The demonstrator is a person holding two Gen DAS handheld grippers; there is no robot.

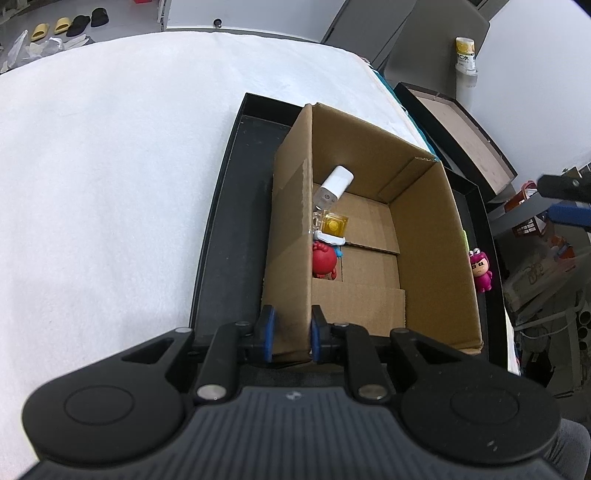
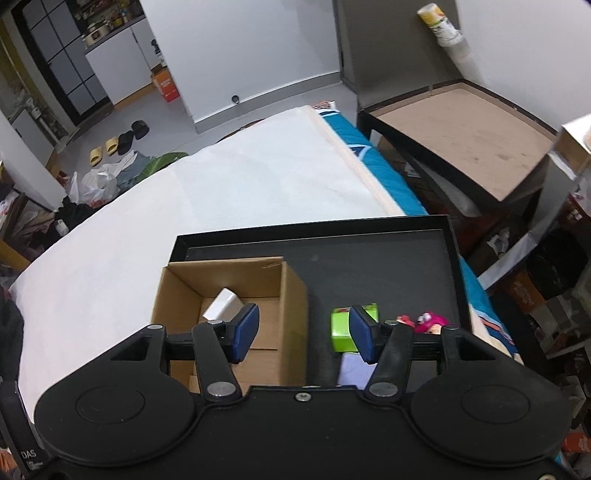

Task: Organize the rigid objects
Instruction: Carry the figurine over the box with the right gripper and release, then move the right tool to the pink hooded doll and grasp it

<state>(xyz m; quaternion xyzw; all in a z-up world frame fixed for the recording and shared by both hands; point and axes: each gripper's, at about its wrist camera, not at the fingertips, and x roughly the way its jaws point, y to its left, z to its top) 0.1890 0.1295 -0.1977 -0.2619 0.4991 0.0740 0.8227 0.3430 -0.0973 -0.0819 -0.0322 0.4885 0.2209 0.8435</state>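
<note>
A brown cardboard box (image 1: pixel 424 258) stands in a black tray (image 1: pixel 229 221) on a white-covered bed. My left gripper (image 1: pixel 291 332) is shut on the box's near left wall. Inside the box lie a white bottle (image 1: pixel 334 186), a yellow block (image 1: pixel 334 224) and a red toy figure (image 1: pixel 325 260). A pink toy figure (image 1: pixel 480 271) stands in the tray right of the box. My right gripper (image 2: pixel 303 332) is open and empty above the box's right wall (image 2: pixel 293 314). A green block (image 2: pixel 341 328), a pale purple object (image 2: pixel 356 369) and the pink figure (image 2: pixel 428 321) lie in the tray beyond it.
A brown-topped black side table (image 2: pixel 461 129) stands right of the bed, with a yellow-labelled bottle (image 2: pixel 439 22) against the wall. Slippers (image 2: pixel 118 144) and bags lie on the floor at the far left. The white bed cover (image 1: pixel 110 184) spreads left of the tray.
</note>
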